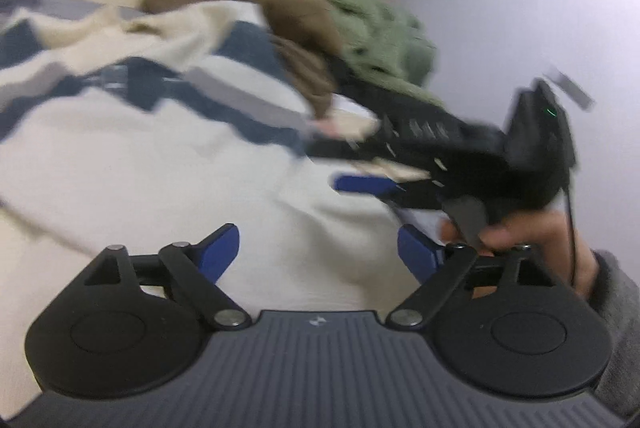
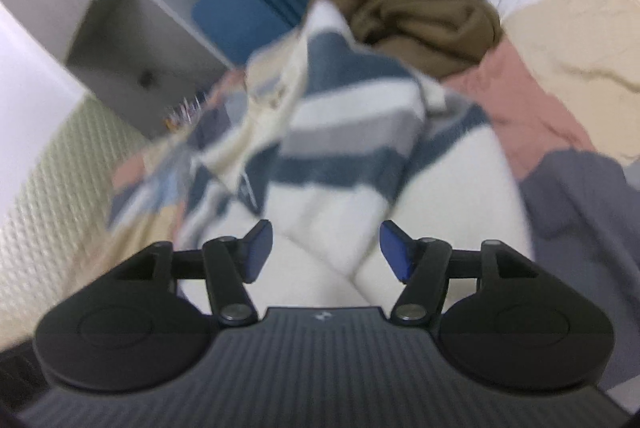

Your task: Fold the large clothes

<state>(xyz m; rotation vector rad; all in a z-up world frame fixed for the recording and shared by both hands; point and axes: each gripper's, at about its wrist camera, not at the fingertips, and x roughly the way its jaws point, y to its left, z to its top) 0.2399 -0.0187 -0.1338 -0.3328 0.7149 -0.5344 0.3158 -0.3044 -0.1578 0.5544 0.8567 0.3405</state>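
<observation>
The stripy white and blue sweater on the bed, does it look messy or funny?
Yes. The white, navy and grey striped knit sweater lies rumpled, its upper part bunched into a ridge rather than flat. A crumpled brown garment is heaped beside its top edge. Both hand-held grippers, left and right, are open above it, gripping nothing.

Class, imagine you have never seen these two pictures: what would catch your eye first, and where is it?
First, the white sweater with navy and grey stripes, spread under both open grippers. Behind it lies a crumpled brown garment beside a green one. In the left wrist view, the right gripper reaches in from the right.
</observation>
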